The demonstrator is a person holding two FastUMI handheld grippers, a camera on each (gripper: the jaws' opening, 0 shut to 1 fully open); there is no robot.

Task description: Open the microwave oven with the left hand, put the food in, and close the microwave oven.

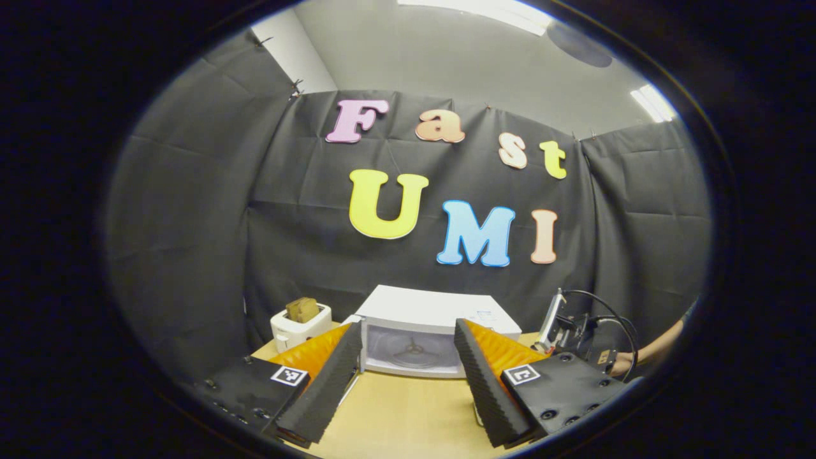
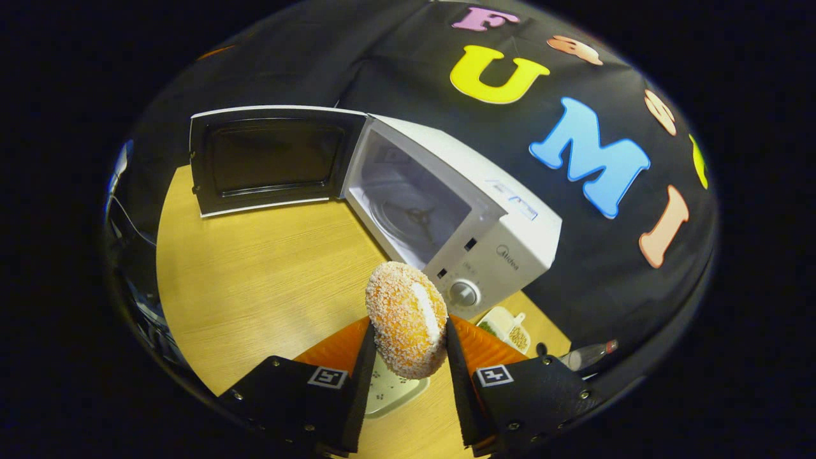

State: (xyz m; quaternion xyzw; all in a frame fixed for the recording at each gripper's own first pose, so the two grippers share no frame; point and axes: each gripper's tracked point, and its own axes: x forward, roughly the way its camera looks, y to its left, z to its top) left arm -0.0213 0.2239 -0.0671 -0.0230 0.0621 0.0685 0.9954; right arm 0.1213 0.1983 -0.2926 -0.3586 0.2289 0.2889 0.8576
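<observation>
Door [image 2: 271,159]: swinging wide open at the left of the microwave oven [image 2: 446,217].
Left gripper [image 1: 408,376]: hovering with fingers spread, empty, facing the oven cavity.
Right gripper [image 2: 408,363]: clamping the sugared bun [image 2: 407,319] above the table [image 2: 255,268], in front of the cavity.
Writing: logo beside the dial [image 2: 463,293], too small for reading.

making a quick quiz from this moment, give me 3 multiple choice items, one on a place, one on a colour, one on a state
1. Where is the bun?
A. inside the microwave
B. between the right gripper's fingers, above the table
C. on top of the toaster

2. What colour is the microwave's casing?
A. white
B. red
C. green

3. What state is the microwave door in?
A. shut
B. swung wide open
C. taken off

Answers:
1 B, both fingers press on its sides in the right gripper view.
2 A, its top and front panel are white.
3 B, the door stands out to the side and the cavity shows.
</observation>
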